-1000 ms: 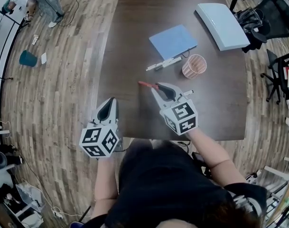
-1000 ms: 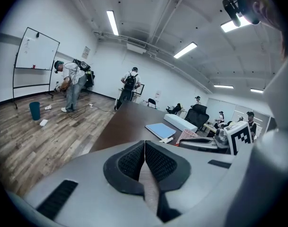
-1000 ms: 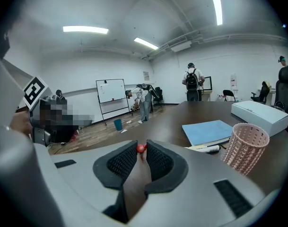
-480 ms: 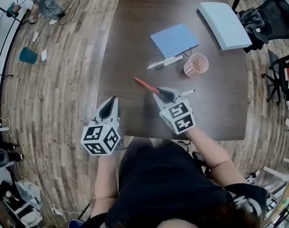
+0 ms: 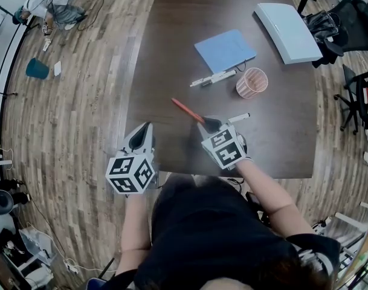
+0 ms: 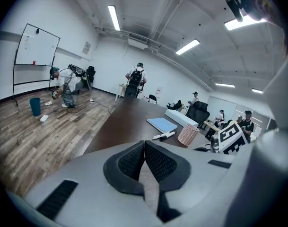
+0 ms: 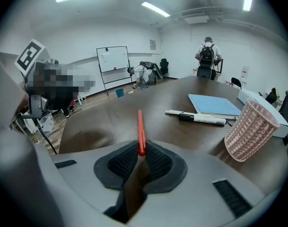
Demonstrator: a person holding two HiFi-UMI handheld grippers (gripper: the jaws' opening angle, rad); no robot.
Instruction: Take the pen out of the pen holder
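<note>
Lower now, my right gripper [image 5: 208, 124] has just closed on the red pen [image 5: 186, 109], left of the pen holder [image 5: 252, 83]. Only its own view shows the pads [image 7: 122, 163], seemingly gripping.

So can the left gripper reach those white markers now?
Probably: the left gripper is empty, and only the red pen juts across the bare table towards the white markers.

Office meeting room, identified by a long dark conference table [image 5: 171, 41], black office chairs [image 5: 353, 14] beside it, a whiteboard [image 6: 37, 46] on a stand, ceiling strip lights [image 6: 114, 17] and a wood-plank floor [image 5: 69, 132]
</note>
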